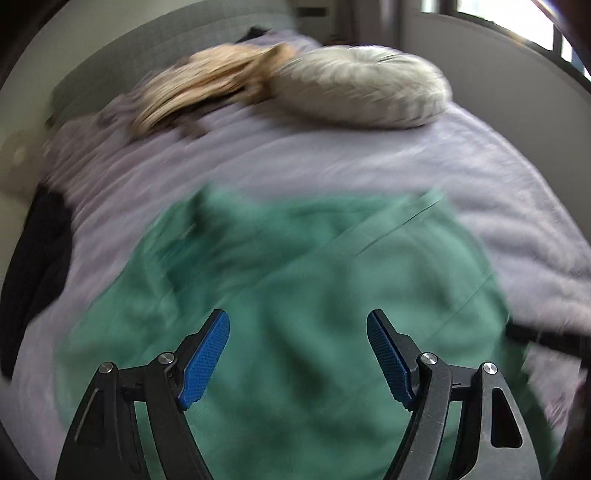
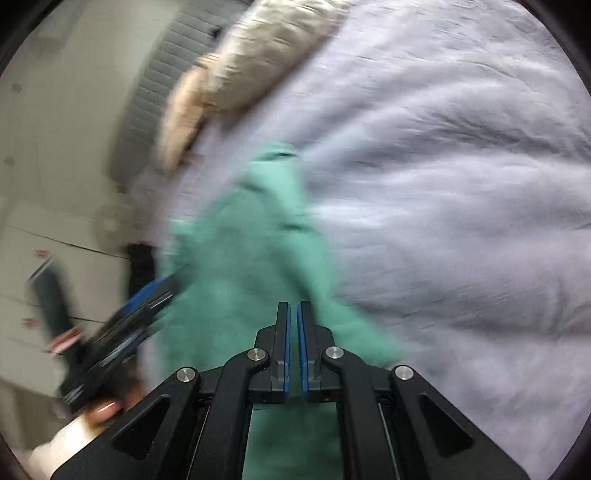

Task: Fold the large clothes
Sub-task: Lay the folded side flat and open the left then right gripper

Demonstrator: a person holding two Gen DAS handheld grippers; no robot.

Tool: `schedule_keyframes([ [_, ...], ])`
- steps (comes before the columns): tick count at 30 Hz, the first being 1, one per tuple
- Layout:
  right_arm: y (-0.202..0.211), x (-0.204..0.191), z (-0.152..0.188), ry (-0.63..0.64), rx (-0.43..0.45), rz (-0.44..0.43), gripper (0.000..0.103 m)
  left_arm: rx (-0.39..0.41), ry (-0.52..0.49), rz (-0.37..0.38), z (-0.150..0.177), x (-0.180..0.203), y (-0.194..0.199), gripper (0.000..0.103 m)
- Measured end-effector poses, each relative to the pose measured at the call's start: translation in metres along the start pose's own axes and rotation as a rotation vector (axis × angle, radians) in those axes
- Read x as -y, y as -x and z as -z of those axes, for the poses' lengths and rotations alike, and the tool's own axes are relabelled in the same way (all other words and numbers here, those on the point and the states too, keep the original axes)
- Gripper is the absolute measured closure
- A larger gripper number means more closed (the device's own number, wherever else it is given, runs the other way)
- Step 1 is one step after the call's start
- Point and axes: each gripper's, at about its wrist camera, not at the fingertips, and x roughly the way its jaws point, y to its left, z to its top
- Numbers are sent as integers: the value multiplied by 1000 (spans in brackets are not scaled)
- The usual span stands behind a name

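I am holding my left gripper [image 1: 298, 356] wide and empty above the green garment [image 1: 295, 280], which is lying rumpled on the lilac bedspread [image 1: 369, 162]. My right gripper [image 2: 294, 314] is pinched shut, apparently on nothing. The cloth is looking soft and limp; I am judging hems safest to take. Pillows [image 1: 362, 88] are lying beyond, under a window [image 1: 517, 26].

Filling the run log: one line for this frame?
left gripper: open, empty | right gripper: shut, nothing visibly held | green garment: crumpled on bed | frames: blurred
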Motion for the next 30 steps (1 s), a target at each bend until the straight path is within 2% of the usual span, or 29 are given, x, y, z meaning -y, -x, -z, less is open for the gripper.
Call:
schedule_keyframes([
  [3,-2,26,-1,-85,-6,-22,103,-66,68,-67,35,-39,1,25],
  [5,7,27,0,-89,11,44,101,-86,135,-92,53,-65,8,25],
  [8,21,24,7,-86,17,62,100,-85,218,-95,72,-92,23,25],
  [10,32,9,12,-41,15,63,96,-82,245,-91,79,-101,30,25],
  [13,37,-27,13,61,20,16,96,-87,271,-106,92,-112,30,25],
  [14,33,-40,13,96,11,8,93,-100,289,-105,97,-116,25,25],
  [16,21,-60,16,168,-1,23,47,-125,310,-99,106,-120,16,25],
  [17,12,-64,17,198,-5,40,46,-139,309,-103,111,-121,10,25],
  [18,5,-63,22,218,-23,67,46,-152,299,-122,116,-121,5,25],
  [20,-18,-58,25,227,-93,169,52,-139,305,-102,123,-124,3,24],
  [22,-24,-52,22,224,-101,190,70,-140,331,-89,127,-130,3,24],
  [23,-20,-51,21,222,-99,191,72,-146,344,-89,127,-133,4,24],
  [27,1,-45,21,169,-101,210,69,-181,358,-116,134,-142,11,24],
  [29,8,-48,23,166,-108,232,64,-216,343,-147,139,-146,13,24],
  [30,13,-50,26,167,-110,242,56,-227,342,-152,141,-148,16,24],
])
